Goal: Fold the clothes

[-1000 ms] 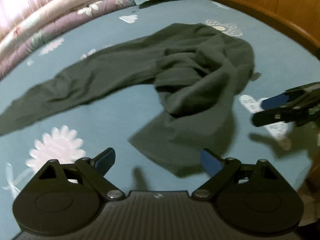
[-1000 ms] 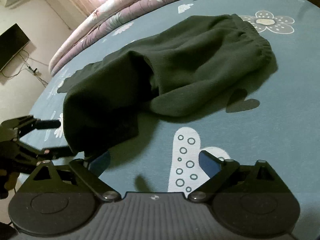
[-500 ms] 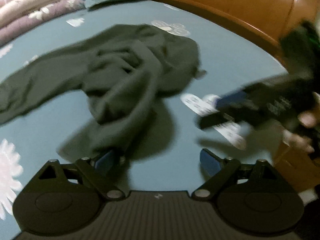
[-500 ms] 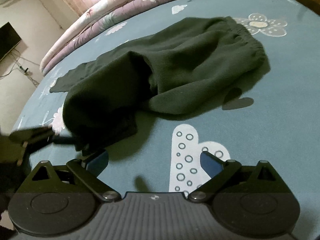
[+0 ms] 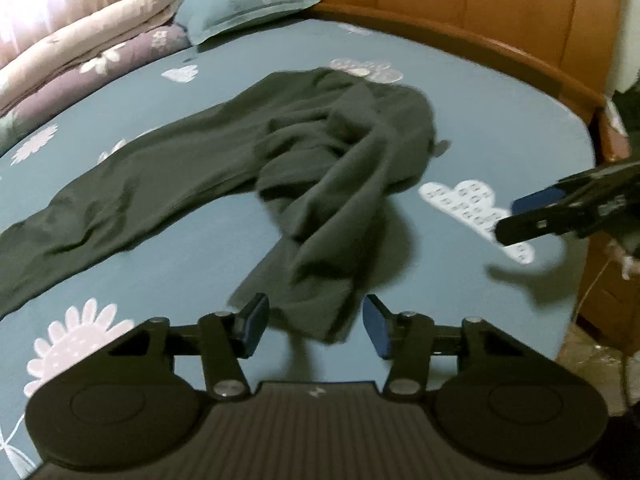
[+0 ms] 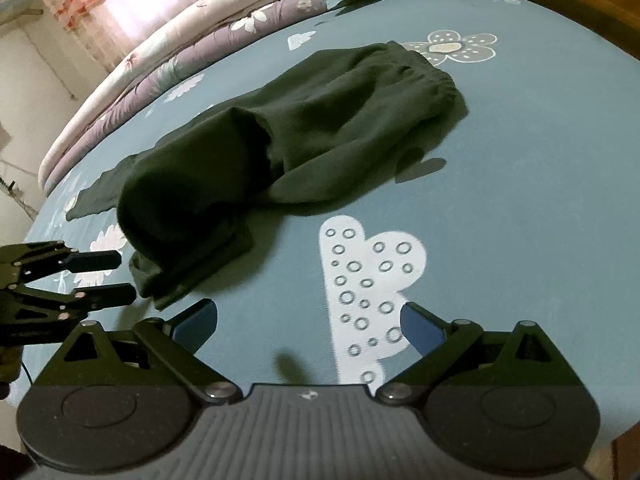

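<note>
Blue floral bedsheet [image 5: 168, 264] fills both views, with rolled quilts [image 5: 80, 56] and a pillow [image 5: 244, 0] at the far edge and an orange headboard [image 5: 480, 16] curving round behind. On the sheet lie the dark green trousers [image 5: 320, 168], and they are nowhere near folded. Far left of the crumpled middle, one leg [image 5: 100, 208] stretches out long and fairly flat. The other leg is heaped over the middle and runs down toward the left gripper [image 5: 314, 322]. Its cuff [image 5: 316, 312] sits right between the two blue pads. The jaws have just been closing and stand about half apart, but the pads are not yet pressing on the cloth, so nothing is gripped. Right of the trousers, over the white cloud print [image 6: 368, 280], the right gripper [image 6: 308, 326] hangs with its jaws wide apart and empty. The elastic waistband [image 6: 432, 80] rests at the far right end of the garment, untouched. My read: this is the very start. Straightening both legs and every fold are still to come.
</note>
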A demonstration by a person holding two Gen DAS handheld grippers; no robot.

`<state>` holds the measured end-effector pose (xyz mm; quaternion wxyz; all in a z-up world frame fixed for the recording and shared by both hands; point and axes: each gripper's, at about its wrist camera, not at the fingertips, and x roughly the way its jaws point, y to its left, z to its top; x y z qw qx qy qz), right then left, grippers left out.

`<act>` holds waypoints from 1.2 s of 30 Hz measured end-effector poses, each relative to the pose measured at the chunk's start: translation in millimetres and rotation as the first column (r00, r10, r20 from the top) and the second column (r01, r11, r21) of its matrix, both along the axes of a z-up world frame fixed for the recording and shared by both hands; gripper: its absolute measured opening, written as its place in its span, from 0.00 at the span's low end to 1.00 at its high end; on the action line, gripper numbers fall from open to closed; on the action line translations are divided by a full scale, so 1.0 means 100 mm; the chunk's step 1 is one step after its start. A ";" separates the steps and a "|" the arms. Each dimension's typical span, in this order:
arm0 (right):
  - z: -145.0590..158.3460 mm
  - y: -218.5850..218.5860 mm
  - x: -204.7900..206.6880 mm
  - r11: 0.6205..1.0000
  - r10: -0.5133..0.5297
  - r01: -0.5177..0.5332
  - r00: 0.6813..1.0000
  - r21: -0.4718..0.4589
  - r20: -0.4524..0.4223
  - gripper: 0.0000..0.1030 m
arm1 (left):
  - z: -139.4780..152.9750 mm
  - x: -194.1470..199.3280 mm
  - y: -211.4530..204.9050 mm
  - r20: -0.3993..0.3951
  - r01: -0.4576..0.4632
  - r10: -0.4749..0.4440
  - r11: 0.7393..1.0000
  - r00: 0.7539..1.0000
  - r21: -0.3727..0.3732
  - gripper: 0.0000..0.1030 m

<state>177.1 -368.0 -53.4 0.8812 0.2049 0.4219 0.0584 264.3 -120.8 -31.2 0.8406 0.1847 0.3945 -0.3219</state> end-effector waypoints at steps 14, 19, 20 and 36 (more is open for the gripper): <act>0.17 0.28 0.08 0.998 0.054 -0.053 0.998 -0.045 0.021 0.97 | -0.09 0.13 0.05 0.021 0.055 -0.054 0.998 0.998 -0.017 0.04; 0.16 0.27 0.14 0.997 0.065 -0.064 0.998 -0.040 0.019 0.97 | 0.21 0.17 0.50 0.022 -0.088 0.091 0.992 0.996 -0.085 0.00; 0.15 0.26 0.15 0.997 0.067 -0.066 0.998 -0.035 0.020 0.97 | 0.26 0.19 0.59 0.028 -0.114 0.117 0.989 0.993 -0.090 0.00; 0.09 0.25 0.20 0.997 0.075 -0.075 0.997 0.016 0.017 0.97 | -0.12 -0.16 -0.03 0.160 0.257 -0.294 0.942 0.942 0.215 0.42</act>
